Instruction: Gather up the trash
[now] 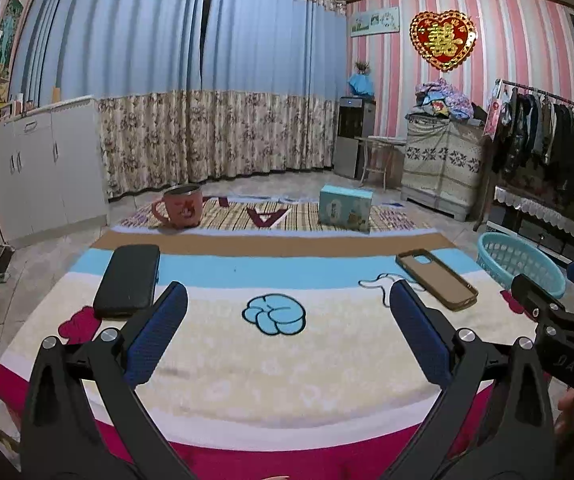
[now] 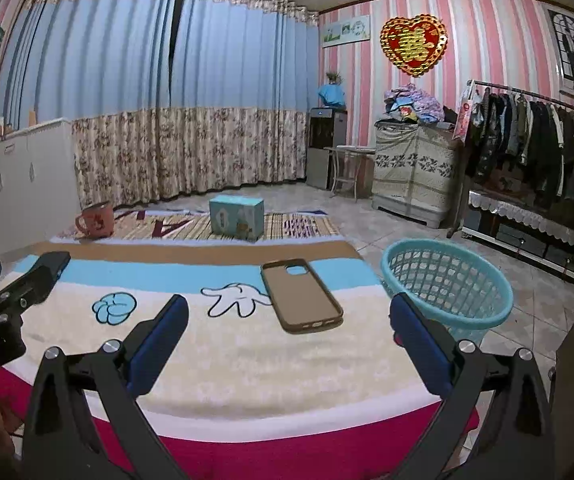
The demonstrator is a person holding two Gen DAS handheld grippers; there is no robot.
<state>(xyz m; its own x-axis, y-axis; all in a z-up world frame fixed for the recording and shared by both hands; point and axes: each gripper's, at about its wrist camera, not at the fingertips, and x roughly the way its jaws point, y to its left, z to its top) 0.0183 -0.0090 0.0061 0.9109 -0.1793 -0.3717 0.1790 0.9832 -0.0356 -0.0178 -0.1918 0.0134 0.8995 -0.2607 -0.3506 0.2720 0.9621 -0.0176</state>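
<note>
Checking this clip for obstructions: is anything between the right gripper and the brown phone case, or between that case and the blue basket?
Nothing visible. The right gripper is open above bare blanket, with the brown phone case lying just ahead. The blue basket stands on the floor beside the blanket's right edge, with only blanket between it and the case.

Black case [image 1: 127, 282] (left), blanket [image 1: 287, 360]

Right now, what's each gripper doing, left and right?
Left gripper: open, holding nothing.
Right gripper: open, holding nothing.
</note>
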